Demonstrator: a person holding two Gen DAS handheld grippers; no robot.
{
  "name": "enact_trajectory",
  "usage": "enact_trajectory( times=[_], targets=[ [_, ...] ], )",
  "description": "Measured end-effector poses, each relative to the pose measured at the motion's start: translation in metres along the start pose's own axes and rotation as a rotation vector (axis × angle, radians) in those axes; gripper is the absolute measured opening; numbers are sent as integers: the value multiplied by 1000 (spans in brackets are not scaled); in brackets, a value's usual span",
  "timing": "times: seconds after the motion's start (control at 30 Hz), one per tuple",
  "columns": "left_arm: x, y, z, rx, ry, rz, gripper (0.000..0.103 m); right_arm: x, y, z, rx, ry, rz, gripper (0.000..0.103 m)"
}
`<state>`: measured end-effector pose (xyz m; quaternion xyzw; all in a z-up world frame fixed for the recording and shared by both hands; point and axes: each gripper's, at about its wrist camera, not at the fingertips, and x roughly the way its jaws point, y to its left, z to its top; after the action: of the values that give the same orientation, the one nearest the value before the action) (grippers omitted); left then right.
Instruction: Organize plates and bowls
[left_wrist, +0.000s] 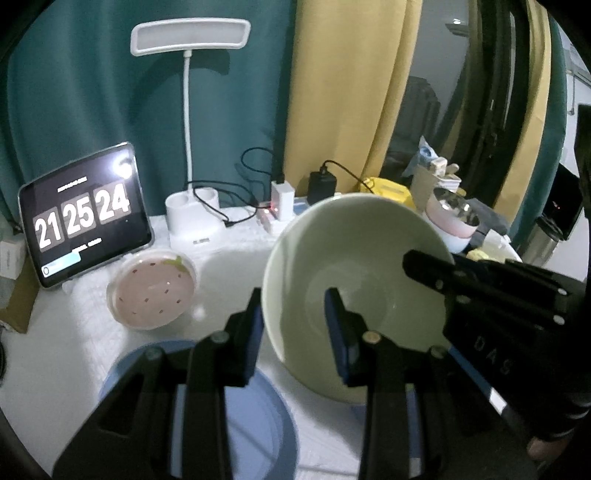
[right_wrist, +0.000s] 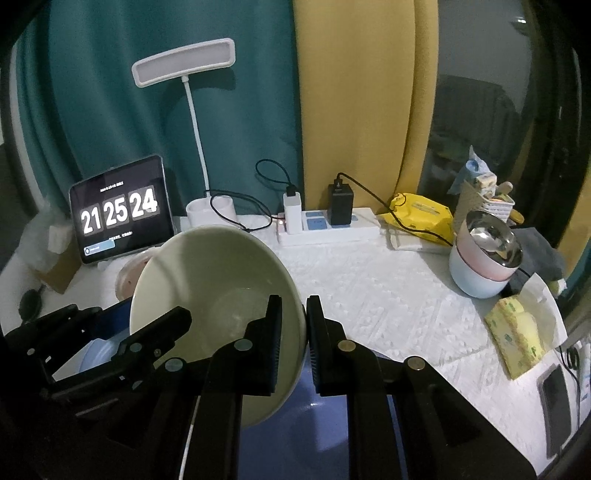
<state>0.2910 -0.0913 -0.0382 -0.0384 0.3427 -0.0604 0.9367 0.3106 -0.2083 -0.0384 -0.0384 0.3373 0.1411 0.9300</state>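
Observation:
A pale green bowl (left_wrist: 369, 251) (right_wrist: 207, 273) hangs tilted above the table, gripped from both sides. My left gripper (left_wrist: 295, 325) is shut on its left rim, one pad outside the wall and one inside. My right gripper (right_wrist: 295, 332) is shut on the opposite rim; in the left wrist view it reaches in from the right (left_wrist: 480, 295). The left gripper (right_wrist: 110, 350) shows at the lower left of the right wrist view. Below the bowl lies a blue plate (left_wrist: 258, 424) (right_wrist: 314, 424). A pink lidded bowl (left_wrist: 151, 291) (right_wrist: 129, 277) rests further back on the left.
A tablet clock (left_wrist: 85, 218), a white desk lamp (left_wrist: 192, 221) and a power strip (right_wrist: 332, 229) with chargers line the back edge. Stacked bowls topped by a steel one (right_wrist: 484, 258), a yellow packet (right_wrist: 424, 214), a tissue pack (right_wrist: 517, 332) and a phone (right_wrist: 554, 406) crowd the right side.

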Motion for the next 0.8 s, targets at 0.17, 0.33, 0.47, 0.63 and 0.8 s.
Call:
enact_trajectory(
  times=[0.17,0.33,0.47,0.63,0.8],
  targets=[
    [-5,-10,-3,12,-2,0,33,-10,-8,-6,21,-13,-2,15],
    [-8,-21,-5,24,1,-1,33,-17,-16,-12,35,-18,0,15],
    [-9,-32,-7,37,3,-4,33,-22,-25,-16,48,-21,-2,15],
    [-8,-48,-11,51,11,-6,33,-28,-37,-23,69,-24,-11,15],
    [-7,-63,-14,71,18,-17,33,-34,-50,-31,91,-29,-19,15]
  ],
)
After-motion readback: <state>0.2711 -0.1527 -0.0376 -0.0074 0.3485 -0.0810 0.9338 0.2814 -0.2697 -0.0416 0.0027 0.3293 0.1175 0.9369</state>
